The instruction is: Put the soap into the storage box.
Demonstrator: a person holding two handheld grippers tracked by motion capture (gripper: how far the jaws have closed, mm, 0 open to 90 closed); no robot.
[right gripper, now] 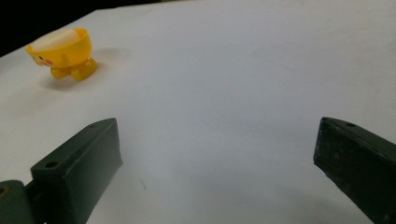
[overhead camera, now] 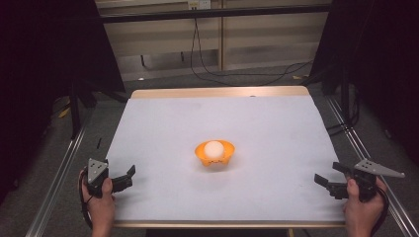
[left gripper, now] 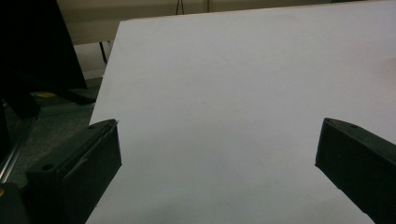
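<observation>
A small orange bowl on little feet (overhead camera: 214, 155) stands near the middle of the white table top (overhead camera: 276, 133), with a white ball (overhead camera: 214, 147) resting in it. The right gripper view catches the same bowl (right gripper: 63, 53) at its upper left, far from the jaws. My left gripper (overhead camera: 126, 177) sits at the table's near left edge, open and holding nothing. Over at the near right edge, my right gripper (overhead camera: 330, 178) is open too, with bare table between its jaws. Both grippers (left gripper: 219, 154) (right gripper: 217, 154) point inward over the white surface.
The table has a wooden rim (overhead camera: 217, 92) at the far side. Metal rails (overhead camera: 54, 182) run along both sides on the floor. Black stands and curtains (overhead camera: 74, 59) flank the table, and cables (overhead camera: 207, 69) trail on the floor behind it.
</observation>
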